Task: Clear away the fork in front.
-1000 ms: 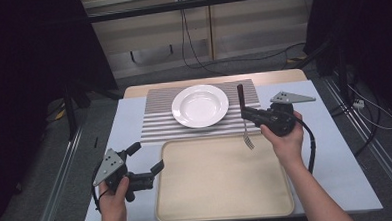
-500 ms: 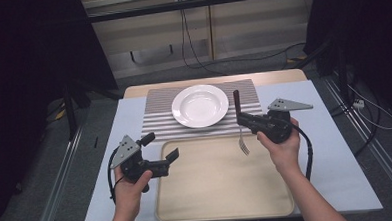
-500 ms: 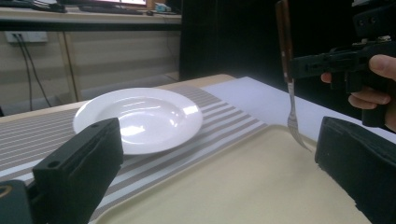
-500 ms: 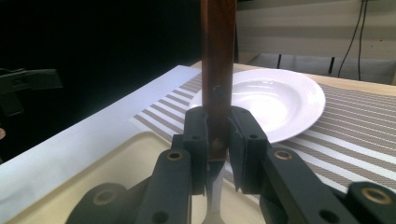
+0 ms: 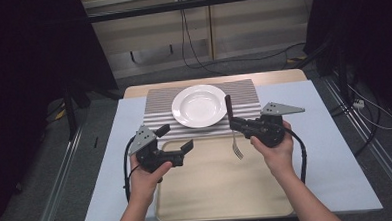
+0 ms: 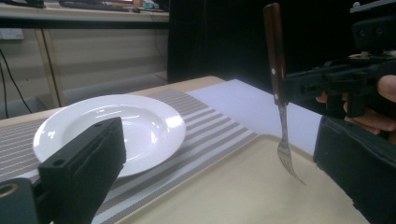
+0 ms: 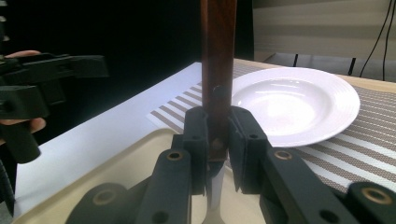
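A fork with a dark wooden handle point(image 5: 229, 107) hangs upright, tines down over the far edge of a beige tray point(image 5: 212, 190). My right gripper point(image 5: 233, 123) is shut on the handle, and the right gripper view shows the pads point(image 7: 196, 135) pressing the handle point(image 7: 217, 56) from both sides. At the tray's left edge my left gripper point(image 5: 175, 139) stands open and holds nothing. Its own view looks between its wide jaws at the fork point(image 6: 279, 93) and the right gripper point(image 6: 322, 86). A white plate point(image 5: 200, 106) rests on a striped placemat point(image 5: 156, 104) behind the tray.
A pale blue cloth point(image 5: 331, 149) covers the table under the tray and placemat. Cables trail from both grippers toward the person's arms. Dark floor with rails and wires surrounds the table; a low cabinet stands beyond it.
My left gripper has moved right and away from the person, from beside the tray's left corner to over its left edge. The right gripper with the fork has barely shifted.
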### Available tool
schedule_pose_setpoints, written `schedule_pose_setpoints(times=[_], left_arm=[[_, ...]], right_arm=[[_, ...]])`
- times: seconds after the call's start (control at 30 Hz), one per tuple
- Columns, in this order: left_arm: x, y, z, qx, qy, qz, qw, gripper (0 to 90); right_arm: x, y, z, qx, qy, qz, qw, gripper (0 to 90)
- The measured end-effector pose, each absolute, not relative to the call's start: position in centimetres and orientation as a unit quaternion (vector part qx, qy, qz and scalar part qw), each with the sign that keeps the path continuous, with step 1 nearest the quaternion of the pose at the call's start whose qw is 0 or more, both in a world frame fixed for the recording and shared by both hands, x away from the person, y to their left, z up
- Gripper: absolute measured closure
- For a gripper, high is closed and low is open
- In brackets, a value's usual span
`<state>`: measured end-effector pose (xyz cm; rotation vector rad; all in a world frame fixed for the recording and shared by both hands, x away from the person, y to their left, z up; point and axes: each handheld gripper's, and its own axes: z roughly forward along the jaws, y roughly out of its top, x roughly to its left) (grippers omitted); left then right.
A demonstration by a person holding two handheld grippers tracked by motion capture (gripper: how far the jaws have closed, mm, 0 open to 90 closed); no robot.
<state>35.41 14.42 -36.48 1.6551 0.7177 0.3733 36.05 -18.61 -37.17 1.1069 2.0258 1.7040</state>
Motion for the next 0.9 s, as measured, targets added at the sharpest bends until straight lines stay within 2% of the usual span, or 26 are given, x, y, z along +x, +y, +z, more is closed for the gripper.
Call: schedule_pose_setpoints(times=[0.3, 0.9], left_arm=[[36.0, 12.8, -35.9, 0.717, 0.297, 0.162, 0.610, 4.4], [37.4, 10.1, -35.5, 0.722, 0.291, 0.143, 0.612, 17.7]], right_arm=[[35.9, -17.8, -37.4, 0.372, 0.704, 0.592, 0.126, 78.1], [35.7, -16.5, -37.9, 0.359, 0.719, 0.584, 0.120, 78.0]])
